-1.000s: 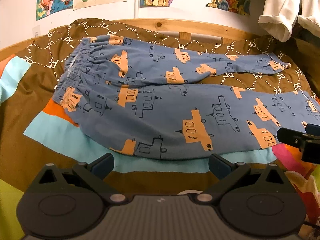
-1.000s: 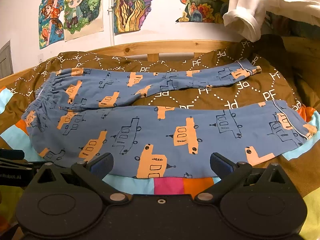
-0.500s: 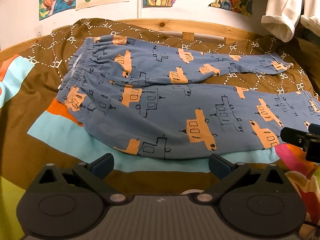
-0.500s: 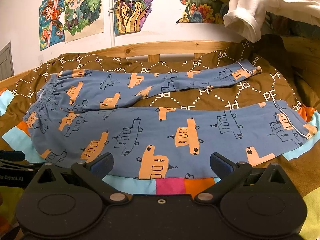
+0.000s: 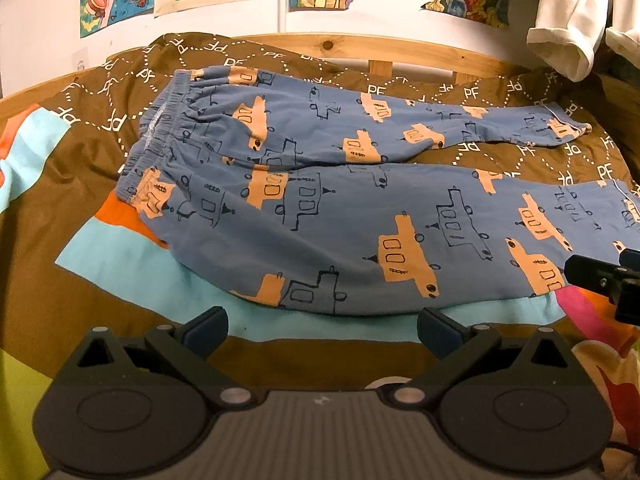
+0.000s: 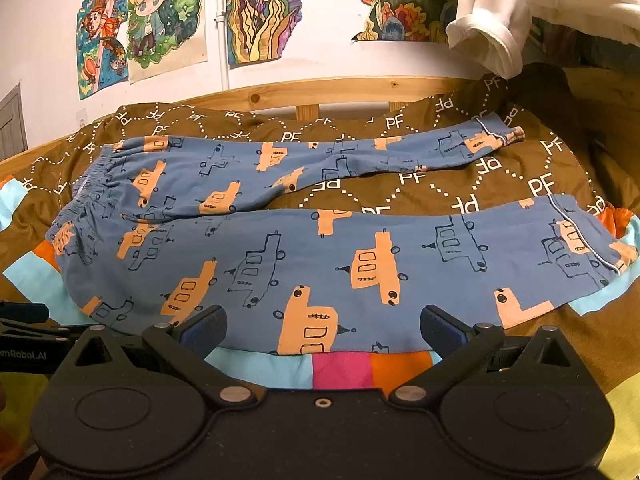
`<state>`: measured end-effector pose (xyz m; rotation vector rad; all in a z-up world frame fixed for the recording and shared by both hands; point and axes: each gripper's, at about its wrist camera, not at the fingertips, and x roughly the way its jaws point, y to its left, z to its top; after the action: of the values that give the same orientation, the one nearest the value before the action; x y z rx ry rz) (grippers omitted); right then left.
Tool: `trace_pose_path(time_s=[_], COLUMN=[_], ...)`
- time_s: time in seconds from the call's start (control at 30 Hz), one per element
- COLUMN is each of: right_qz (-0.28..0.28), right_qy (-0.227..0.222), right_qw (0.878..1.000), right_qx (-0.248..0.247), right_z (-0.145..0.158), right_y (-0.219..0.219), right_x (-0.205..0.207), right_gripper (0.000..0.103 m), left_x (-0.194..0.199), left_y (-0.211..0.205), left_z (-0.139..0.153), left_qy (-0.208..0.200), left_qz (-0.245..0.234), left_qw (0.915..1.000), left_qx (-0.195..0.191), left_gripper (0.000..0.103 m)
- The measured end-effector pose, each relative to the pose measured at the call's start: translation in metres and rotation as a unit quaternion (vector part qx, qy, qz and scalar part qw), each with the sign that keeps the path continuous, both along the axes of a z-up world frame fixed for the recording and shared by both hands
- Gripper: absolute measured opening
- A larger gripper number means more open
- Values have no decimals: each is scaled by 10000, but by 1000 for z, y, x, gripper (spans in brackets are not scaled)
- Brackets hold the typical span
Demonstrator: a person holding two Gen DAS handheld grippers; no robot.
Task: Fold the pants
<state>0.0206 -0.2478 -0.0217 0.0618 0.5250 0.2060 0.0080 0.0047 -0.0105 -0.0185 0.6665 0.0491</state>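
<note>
While pants (image 5: 320, 208) lie flat on brown bedspread (image 5: 80, 184) (drawings (image 6: 168, 20) behind), 2 grippers gaping: left gripper (image 5: 322, 326), right gripper (image 6: 323, 326)

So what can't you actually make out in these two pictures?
- Near hem of the pants: left view, cut off behind the right gripper at the picture's edge.
- Left gripper: right view, mostly cut off by the edge.
- White garment: both views, its top cropped.

Blue pants (image 5: 320, 216), orange and outlined vehicle print, flat on bed, unfolded; waistband left, legs splayed apart rightward.
</note>
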Motion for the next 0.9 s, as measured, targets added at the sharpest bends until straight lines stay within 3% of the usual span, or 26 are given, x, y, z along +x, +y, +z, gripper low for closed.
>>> trace_pose_path(time_s=[0.63, 0.9], right_qz=[-40, -82], right_qy=[55, -143], right_qw=[10000, 9999], right_qx=[64, -23], right_z=[-4, -1], right_y=[-1, -4], right_x=[3, 15], right_gripper=[102, 102], left_x=[5, 14], left_y=[0, 1], left_z=[-4, 5], left_qy=[92, -71], left_qz=[-40, -176], left_qw=[9999, 9996], left_qx=[44, 206], left_gripper=[103, 103])
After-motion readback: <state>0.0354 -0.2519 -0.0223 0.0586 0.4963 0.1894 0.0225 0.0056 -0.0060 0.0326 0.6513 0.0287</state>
